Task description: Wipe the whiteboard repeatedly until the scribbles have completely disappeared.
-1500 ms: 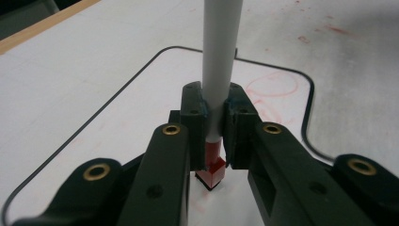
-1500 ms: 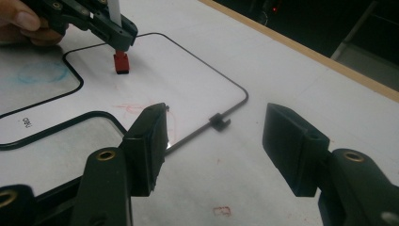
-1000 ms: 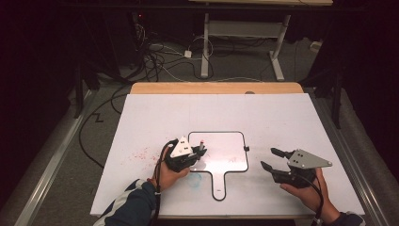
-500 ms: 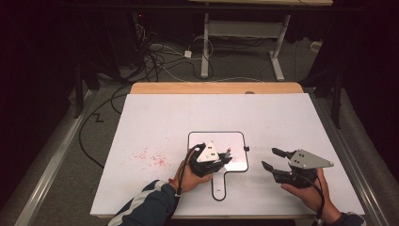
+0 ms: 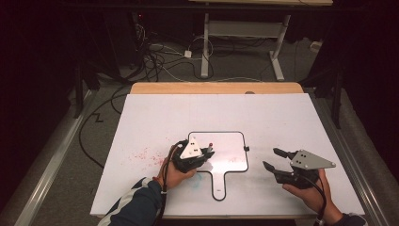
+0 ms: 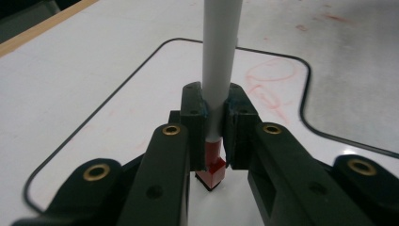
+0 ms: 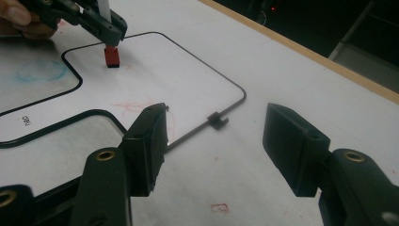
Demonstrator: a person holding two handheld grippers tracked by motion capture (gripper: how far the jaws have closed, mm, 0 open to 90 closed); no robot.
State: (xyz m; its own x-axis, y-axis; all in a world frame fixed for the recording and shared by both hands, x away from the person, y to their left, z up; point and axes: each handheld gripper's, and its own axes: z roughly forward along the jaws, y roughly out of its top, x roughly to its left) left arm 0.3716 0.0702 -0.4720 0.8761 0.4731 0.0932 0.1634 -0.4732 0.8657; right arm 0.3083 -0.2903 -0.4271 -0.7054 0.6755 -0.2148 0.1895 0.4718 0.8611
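My left gripper point(image 6: 212, 141) is clamped on a marker point(image 6: 220, 61) near its red end; light, stiff, probably slick, so I'd grip the barrel low. My right gripper point(image 7: 214, 150) hangs unclenched beside the small whiteboard point(image 5: 233, 146).

A white tabletop point(image 5: 282, 117) with a wooden strip point(image 5: 216, 88) along its far edge at twelve o'clock. Faint red smudges point(image 5: 143, 154) mark the white surface at about eight o'clock. Beyond the tabletop, at eleven o'clock, cables point(image 5: 160, 56) tangle on a grey floor point(image 5: 244, 66) beside white desk legs point(image 5: 277, 59).
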